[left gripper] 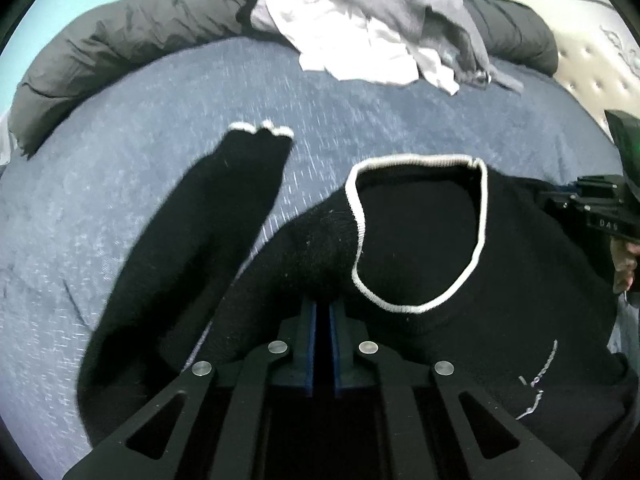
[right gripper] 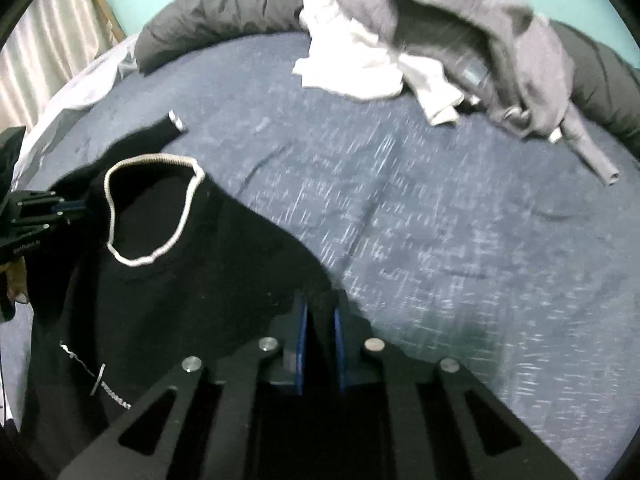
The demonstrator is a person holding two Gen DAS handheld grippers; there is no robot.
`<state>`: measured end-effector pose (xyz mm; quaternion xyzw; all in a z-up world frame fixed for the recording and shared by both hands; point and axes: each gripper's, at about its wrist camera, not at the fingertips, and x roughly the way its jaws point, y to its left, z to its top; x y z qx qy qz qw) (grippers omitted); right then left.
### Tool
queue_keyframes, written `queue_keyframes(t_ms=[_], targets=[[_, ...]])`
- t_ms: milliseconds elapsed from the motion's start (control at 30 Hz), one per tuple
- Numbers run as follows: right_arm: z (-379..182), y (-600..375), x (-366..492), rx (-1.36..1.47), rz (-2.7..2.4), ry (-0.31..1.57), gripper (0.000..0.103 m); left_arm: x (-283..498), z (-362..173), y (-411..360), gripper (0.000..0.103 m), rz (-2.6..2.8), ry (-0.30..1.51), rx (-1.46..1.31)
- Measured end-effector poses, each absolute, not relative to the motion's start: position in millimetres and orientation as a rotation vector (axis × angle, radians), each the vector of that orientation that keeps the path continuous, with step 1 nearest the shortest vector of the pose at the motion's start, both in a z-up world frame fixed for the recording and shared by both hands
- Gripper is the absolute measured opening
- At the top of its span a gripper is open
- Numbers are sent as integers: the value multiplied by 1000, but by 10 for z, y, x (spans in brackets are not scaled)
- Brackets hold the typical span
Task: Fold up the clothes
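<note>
Writing first: on the black sweater (left gripper: 460, 280) a thin line of pale embroidered script runs down the chest, too small and blurred to read, and the body of the right gripper (right gripper: 320, 308), seen at the edge of the left wrist view, carries small pale letters that look like "DAG" though I can't be sure. The housing of the left gripper (left gripper: 323, 304) in the right wrist view also bears a line of print, unreadable. The sweater lies on the blue-grey bedspread (left gripper: 120, 128), its white-trimmed neckline (left gripper: 416, 236) opening toward the far side of the bed, so its long axis runs from the grippers toward the clothes pile (left gripper: 360, 28). One sleeve (left gripper: 224, 208) stretches away up and to the left of the neckline, its white-edged cuff pointing at the far end. Both tongs are pinched tight on the sweater's shoulders, the left one on the shoulder beside the sleeve, the right one on the opposite shoulder edge, with black knit bunched between the blue pads in each. The lower body of the sweater is cut off beneath the gripper frames, and the second sleeve can't be made out. Behind lie a rolled dark duvet (left gripper: 120, 52) and the heap of grey and white garments, blurred. A fingertip shows at the frame edge by the right gripper.
</note>
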<state>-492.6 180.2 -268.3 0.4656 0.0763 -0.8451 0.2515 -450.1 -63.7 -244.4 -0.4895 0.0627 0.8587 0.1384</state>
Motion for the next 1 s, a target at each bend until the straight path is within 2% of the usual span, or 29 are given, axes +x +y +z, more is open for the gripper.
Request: queue_keyframes(t_ms=[400,533,833,1000], targets=[[-1744,2609,-4894,1076,-2542,142,9,-4538,-1720,-535,5,2513,48,-1270],[-1616,2812,-4950,1094,-2604,142,9,-4660,-1609,-401,3,2515,-1,-1244],[-2185,2764,-5162,1308,-2606,168,9,-4906,-1969,-180,7,2488,56,-1355],[-2506,2828,-5243,1400,-2584,165,9,-4940,-2101,-267,20,2496,53,-1382]])
